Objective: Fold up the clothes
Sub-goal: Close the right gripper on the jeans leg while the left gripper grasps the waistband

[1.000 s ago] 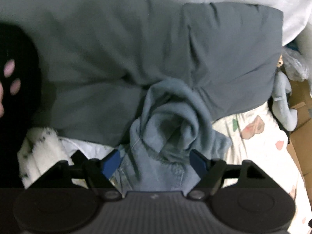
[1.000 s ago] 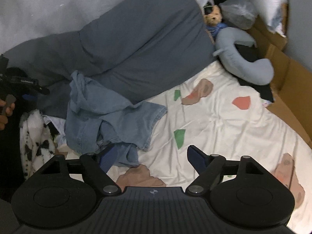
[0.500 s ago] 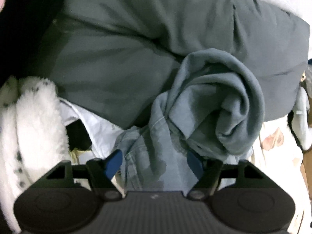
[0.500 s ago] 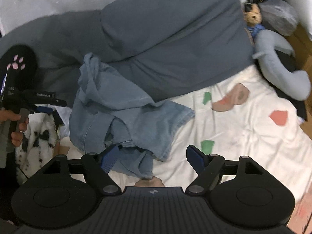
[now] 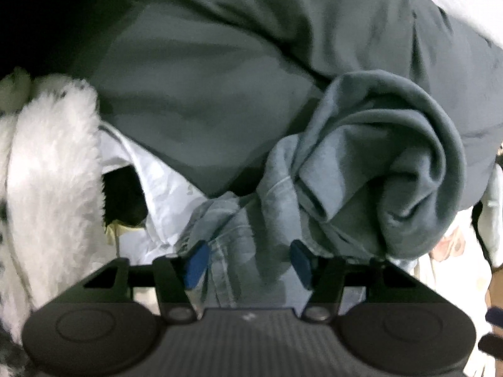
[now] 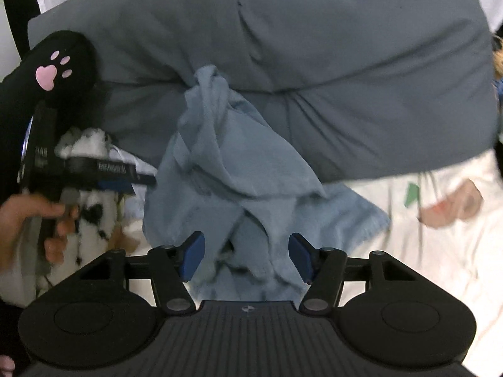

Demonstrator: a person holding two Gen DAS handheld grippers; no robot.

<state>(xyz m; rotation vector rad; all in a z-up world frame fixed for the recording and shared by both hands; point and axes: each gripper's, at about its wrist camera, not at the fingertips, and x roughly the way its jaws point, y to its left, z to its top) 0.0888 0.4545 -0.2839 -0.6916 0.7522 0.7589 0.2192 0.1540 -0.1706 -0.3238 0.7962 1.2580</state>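
Observation:
A crumpled pair of light blue jeans (image 6: pixel 239 176) lies heaped on the bed against a grey duvet. In the left wrist view the same jeans (image 5: pixel 361 169) bulge in a rolled fold just ahead. My left gripper (image 5: pixel 248 262) is open, its blue pads on either side of denim near a seam. My right gripper (image 6: pixel 246 257) is open too, with jeans fabric lying between its fingers. From the right wrist view the left gripper (image 6: pixel 125 182) reaches in from the left, its tips at the jeans' edge, held by a hand (image 6: pixel 31 220).
A big grey duvet (image 6: pixel 345 78) fills the back. A white fluffy garment with black spots (image 5: pixel 47 172) and a white shirt (image 5: pixel 157 188) lie to the left. A patterned white sheet (image 6: pixel 440 220) spreads to the right. A black sleeve with a pink paw print (image 6: pixel 53 69) hangs at left.
Both grippers have moved in closer to the jeans. The right one swung left until denim lies between its open fingers; the left one dropped nearer the seam.

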